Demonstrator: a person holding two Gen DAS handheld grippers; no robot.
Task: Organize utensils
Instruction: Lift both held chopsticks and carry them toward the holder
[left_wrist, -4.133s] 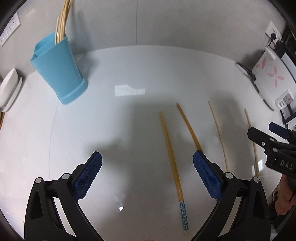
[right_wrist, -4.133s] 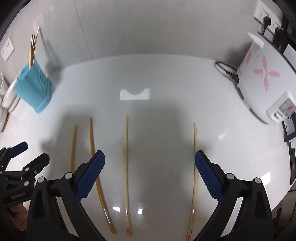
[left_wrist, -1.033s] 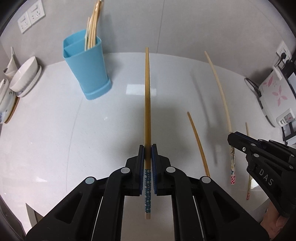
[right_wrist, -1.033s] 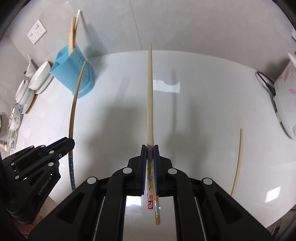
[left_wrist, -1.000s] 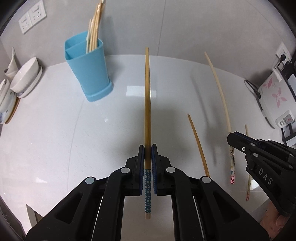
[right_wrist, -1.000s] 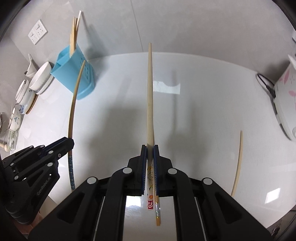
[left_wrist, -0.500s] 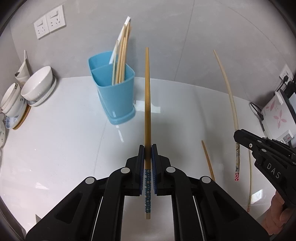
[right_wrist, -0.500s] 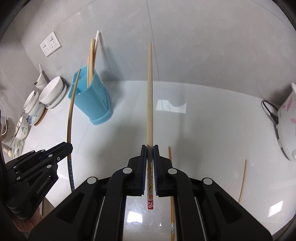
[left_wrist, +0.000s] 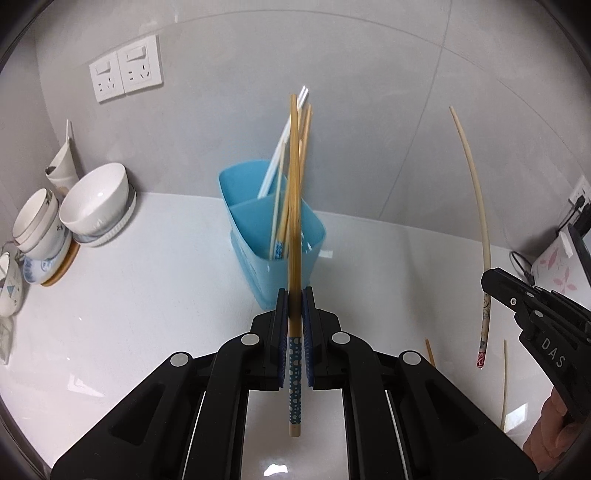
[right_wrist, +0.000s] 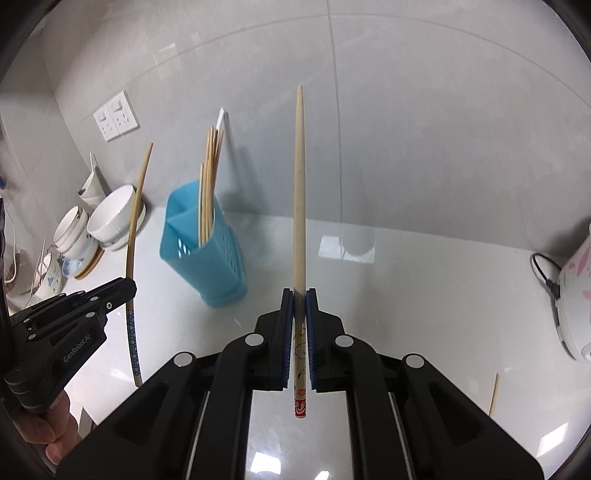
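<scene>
Black plastic left gripper (left_wrist: 294, 325) with silver screws, blue textured pads, seemingly "GenRobot.AI" lettering.

Both of your cameras are fisheyes looking forward along the gripper fingers, held above the white tabletop (left_wrist: 147, 295) and facing the grey wall. Your left view sits close to the blue utensil holder (left_wrist: 273, 236), almost straight ahead. Your right view sees that holder (right_wrist: 207, 251) further off to its left. Both share the stacked bowls (left_wrist: 96, 203) and wall sockets (right_wrist: 116, 122).
</scene>
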